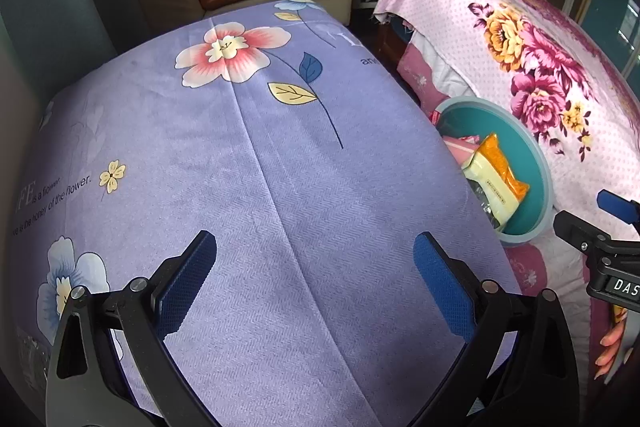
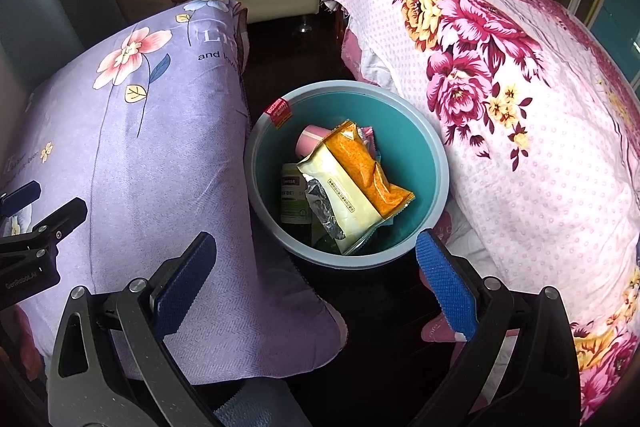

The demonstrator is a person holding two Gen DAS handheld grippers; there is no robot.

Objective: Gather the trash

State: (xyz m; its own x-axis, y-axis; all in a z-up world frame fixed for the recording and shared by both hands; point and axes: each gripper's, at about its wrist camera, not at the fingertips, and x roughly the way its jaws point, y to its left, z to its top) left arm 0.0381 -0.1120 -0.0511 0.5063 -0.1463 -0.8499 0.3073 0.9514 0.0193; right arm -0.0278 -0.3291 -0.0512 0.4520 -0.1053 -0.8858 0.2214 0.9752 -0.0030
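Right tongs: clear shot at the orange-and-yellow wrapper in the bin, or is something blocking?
Probably yes. The right tongs are open, empty and aimed over the teal bin. The orange-and-yellow wrapper lies on top of the other trash, uncovered. The bin sits between two covered surfaces, but its mouth is open from above.

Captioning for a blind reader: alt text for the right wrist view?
An open gripper hovers over a teal bin holding an orange-and-cream wrapper and other trash, between a purple floral cloth and a pink one.
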